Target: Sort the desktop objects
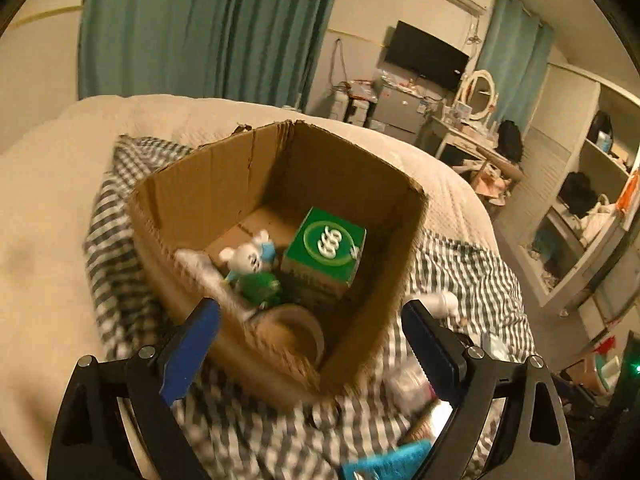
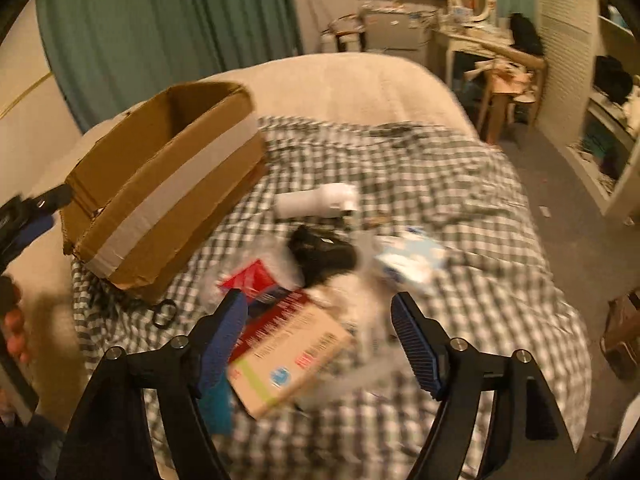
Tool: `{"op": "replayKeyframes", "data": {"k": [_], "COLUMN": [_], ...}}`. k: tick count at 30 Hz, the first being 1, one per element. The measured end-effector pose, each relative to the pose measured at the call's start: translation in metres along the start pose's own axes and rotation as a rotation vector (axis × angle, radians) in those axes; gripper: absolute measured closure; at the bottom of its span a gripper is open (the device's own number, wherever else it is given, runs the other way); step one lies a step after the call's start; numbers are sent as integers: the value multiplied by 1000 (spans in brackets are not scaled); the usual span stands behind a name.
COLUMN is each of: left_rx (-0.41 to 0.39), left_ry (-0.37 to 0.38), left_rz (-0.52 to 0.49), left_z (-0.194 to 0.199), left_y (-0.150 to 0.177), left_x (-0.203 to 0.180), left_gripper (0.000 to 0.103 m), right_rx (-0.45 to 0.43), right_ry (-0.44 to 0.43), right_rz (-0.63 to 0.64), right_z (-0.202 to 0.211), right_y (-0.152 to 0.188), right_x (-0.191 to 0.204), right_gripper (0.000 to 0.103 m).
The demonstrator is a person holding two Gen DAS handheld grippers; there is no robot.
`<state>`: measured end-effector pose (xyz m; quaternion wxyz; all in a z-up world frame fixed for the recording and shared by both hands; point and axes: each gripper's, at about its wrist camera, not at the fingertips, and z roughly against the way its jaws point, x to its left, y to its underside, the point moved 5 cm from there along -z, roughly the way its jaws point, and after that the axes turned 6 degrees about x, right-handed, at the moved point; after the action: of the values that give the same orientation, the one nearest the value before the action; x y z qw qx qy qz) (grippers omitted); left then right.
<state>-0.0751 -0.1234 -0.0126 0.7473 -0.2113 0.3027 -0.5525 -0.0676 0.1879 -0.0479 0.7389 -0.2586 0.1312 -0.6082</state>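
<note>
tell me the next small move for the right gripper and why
Probably lower the right gripper onto the tan box just below it and close. Both its fingers are spread with nothing between them, and that box lies on top of the pile on the checked cloth, outside the carton. The left gripper hangs open over the carton, also empty.

Your two fisheye views are dim and amber-tinted, with black vignetted corners and bowed edges; motion blur smears the checked blanket point(image 2: 460, 280) and the items lying on it, while the cardboard box point(image 1: 224, 184) interior stays sharper, its right inner wall shadowed
</note>
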Motion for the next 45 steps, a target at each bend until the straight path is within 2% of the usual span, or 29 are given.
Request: {"op": "replayKeyframes", "data": {"k": [2, 3, 6, 8, 11, 15, 19, 25, 29, 35, 37, 42, 44, 45], "left_rx": [-1, 2, 46, 121, 268, 372, 396, 437, 435, 420, 420, 401, 385, 377], "left_ry": [45, 68, 93, 118, 147, 162, 174, 100, 85, 96, 102, 135, 140, 141], "left_rz": [11, 13, 3, 17, 57, 104, 117, 32, -15, 4, 6, 47, 57, 54], "left_z": [15, 20, 21, 6, -24, -53, -66, -92, -94, -92, -91, -82, -76, -71], "left_y": [13, 21, 60, 92, 133, 170, 180, 186, 188, 184, 184, 179, 176, 175], "left_x": [-15, -23, -43, -51, -60, -66, -69, -71, -75, -69, -68, -65, -63, -63], "left_gripper": [8, 4, 0, 0, 0, 0, 0, 0, 0, 4, 4, 4, 4, 4], "right_rx": [-8, -12, -30, -54, -68, -66, -66, -29, 36, 171, 205, 245, 259, 262], "right_ry": [19, 18, -24, -52, -46, -30, -42, -39, -28, -35, -67, -47, -32, -21], "right_rz": [-22, -44, -99, -122, -117, -124, -157, -147, -167, -299, -341, -310, -301, -302], "right_z": [9, 13, 28, 36, 44, 44, 42, 28, 5, -43, -57, -83, -87, -88], "right_y": [6, 8, 8, 8, 10, 16, 15, 17, 24, 39, 43, 45, 48, 50], "right_x": [-10, -17, -22, -24, -24, -27, -34, -31, -33, -52, -56, -54, -56, -59], "right_gripper": [28, 28, 27, 24, 21, 21, 20, 19, 19, 20, 35, 41, 48, 59]}}
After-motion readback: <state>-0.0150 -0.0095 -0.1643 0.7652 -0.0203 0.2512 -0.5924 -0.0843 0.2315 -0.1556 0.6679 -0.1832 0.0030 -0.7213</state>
